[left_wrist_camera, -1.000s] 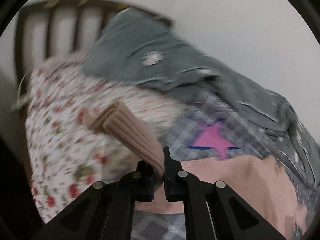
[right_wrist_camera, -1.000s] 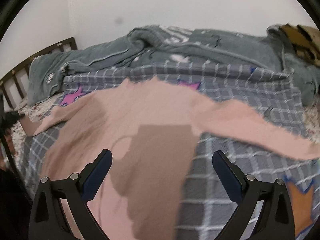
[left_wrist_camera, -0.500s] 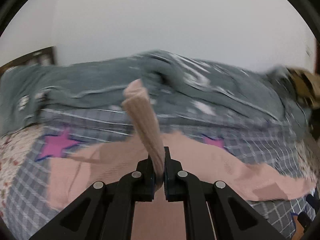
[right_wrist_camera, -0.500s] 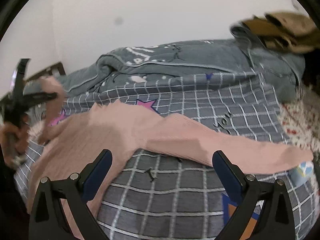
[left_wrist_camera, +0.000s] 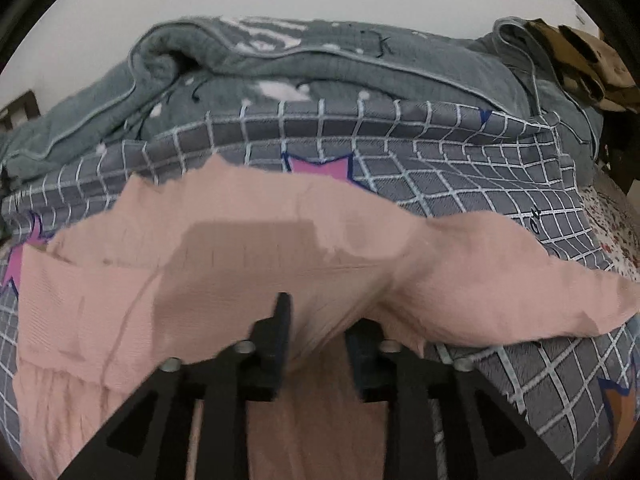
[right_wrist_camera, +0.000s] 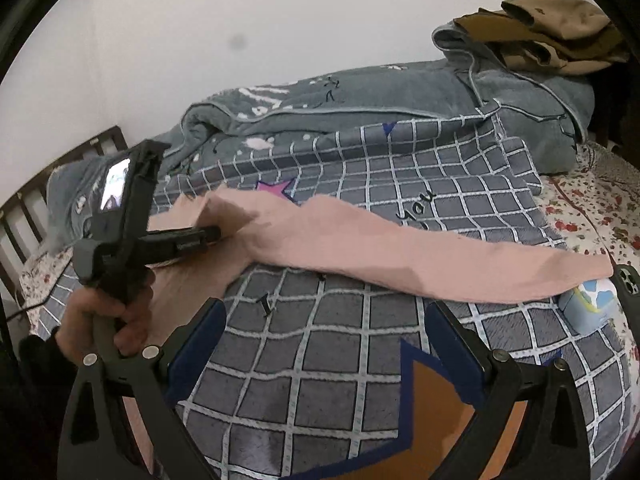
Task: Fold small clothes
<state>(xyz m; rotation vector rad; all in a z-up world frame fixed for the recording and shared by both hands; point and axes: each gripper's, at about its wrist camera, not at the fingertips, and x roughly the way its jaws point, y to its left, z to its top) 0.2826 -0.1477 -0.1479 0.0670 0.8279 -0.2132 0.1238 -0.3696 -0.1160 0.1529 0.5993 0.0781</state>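
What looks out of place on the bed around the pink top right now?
A dark phone and a small light-blue case lie at the tip of the pink top's outstretched sleeve, apparently partly under it. They could snag the fold. The grey quilt is just bunched up behind.

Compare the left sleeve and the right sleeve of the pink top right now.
The left sleeve is folded in across the body of the pink top; the right sleeve lies stretched straight out over the grid blanket. The left gripper is open over the left one; the right gripper is open, short of the right one. Both lie flat.
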